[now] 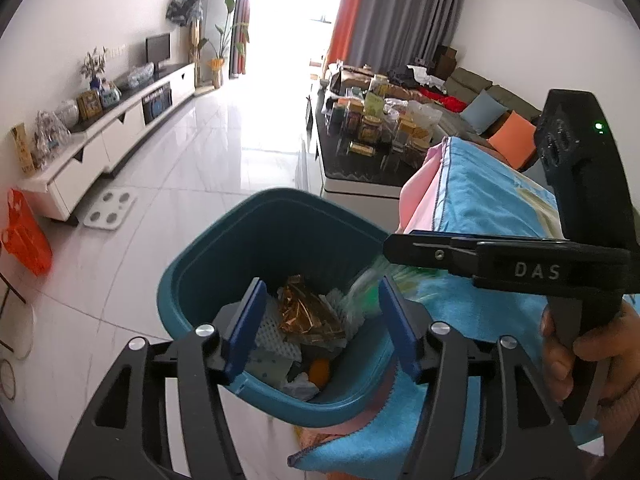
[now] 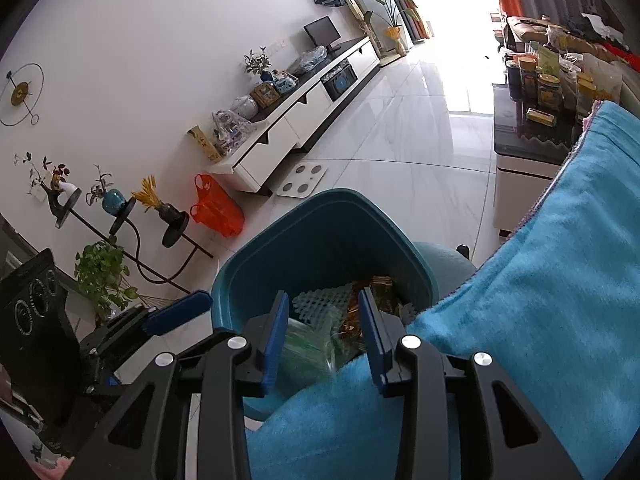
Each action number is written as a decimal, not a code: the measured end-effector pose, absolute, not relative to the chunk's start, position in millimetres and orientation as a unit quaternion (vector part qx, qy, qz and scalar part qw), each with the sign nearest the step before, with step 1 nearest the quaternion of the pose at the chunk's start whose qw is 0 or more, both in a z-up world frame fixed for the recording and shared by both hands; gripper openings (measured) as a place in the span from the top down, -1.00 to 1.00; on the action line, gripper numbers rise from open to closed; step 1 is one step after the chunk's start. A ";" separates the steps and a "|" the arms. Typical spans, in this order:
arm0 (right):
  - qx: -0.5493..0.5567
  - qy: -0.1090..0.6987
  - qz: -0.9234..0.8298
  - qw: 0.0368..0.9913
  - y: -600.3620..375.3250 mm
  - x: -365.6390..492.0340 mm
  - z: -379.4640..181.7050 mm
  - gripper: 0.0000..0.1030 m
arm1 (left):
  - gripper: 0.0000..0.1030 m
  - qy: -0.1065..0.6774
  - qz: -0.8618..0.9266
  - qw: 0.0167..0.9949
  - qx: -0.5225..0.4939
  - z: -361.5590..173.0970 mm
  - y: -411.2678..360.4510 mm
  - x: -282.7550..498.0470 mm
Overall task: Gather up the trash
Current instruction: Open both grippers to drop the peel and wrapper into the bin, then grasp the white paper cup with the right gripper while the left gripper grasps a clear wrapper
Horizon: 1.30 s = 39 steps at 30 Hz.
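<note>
From the left wrist, the left hand-held gripper (image 1: 320, 320) gapes empty above the teal trash bin (image 1: 224, 248) holding a gold wrapper (image 1: 308, 312), while the right wrist alone shows the right hand-held gripper (image 2: 323, 336) parted around a blurred greenish wrapper (image 2: 308, 350) over the bin.

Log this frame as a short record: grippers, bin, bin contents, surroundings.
left gripper: open, over the bin, nothing between its pads
right gripper: open, over the bin; blurred green wrapper seen between its fingers, grip not shown
bin: teal, on the floor beside a blue cloth
contents: gold foil, white foam net, orange piece
surroundings: white scale, orange bag
</note>
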State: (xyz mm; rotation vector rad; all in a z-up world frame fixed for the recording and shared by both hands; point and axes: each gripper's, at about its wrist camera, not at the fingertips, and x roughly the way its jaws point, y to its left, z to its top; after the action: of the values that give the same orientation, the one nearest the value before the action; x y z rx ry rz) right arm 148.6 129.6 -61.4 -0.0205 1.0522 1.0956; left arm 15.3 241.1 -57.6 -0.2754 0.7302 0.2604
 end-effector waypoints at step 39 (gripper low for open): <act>0.091 0.373 0.266 0.884 -227.6 151.4 -31.2 -0.04 | -0.70 0.351 -0.138 0.926 0.012 -27.3 -15.0 79.0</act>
State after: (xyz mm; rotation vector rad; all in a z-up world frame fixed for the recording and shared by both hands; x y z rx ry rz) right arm 151.4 -227.6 -31.2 0.1899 0.7755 0.5533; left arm 79.0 -15.0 -27.3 0.0256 0.7193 -0.2836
